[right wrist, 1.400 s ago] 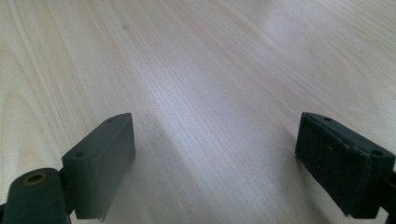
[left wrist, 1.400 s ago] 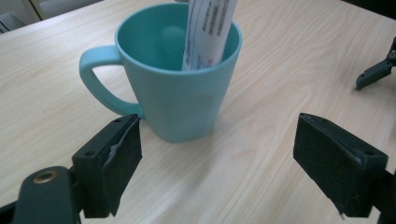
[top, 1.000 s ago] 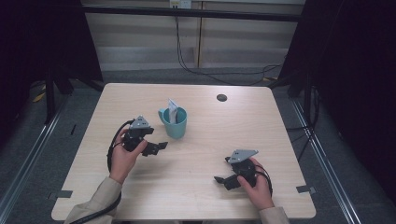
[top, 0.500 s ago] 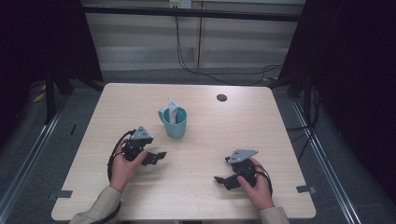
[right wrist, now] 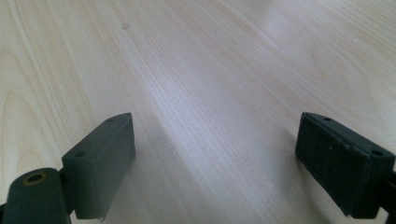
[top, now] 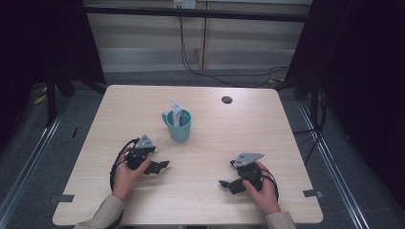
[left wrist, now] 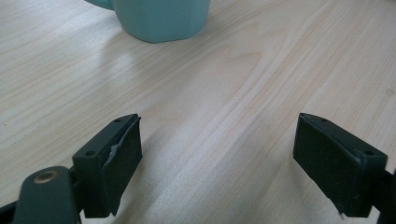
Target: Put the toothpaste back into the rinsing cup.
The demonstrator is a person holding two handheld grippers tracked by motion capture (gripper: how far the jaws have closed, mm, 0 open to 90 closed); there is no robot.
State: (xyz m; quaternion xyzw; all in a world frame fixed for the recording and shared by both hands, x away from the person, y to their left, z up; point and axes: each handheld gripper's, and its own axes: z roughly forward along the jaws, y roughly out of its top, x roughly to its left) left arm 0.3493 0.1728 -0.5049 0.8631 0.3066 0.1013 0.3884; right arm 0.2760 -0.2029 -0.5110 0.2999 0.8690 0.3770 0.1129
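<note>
A teal mug point(top: 179, 125) stands upright at the middle of the wooden table point(top: 248, 129), with a pale folded packet point(top: 175, 113) sticking out of it. My left gripper point(top: 159, 166) rests low on the table, front left of the mug, jaws wide open with bare wood between them. The mug's base point(left wrist: 161, 18) appears at the top of the left gripper view, well beyond the fingertips point(left wrist: 116, 154). My right gripper point(top: 228, 183) lies near the front right of the table, open and empty, its fingers point(right wrist: 105, 154) spread over bare wood.
A small dark round hole point(top: 227, 99) sits near the table's far edge. Cables hang behind the table. Dark curtains stand on both sides and grey floor surrounds the table.
My left gripper has drawn back from the mug toward the front of the table and lowered. The right gripper has stayed put.
</note>
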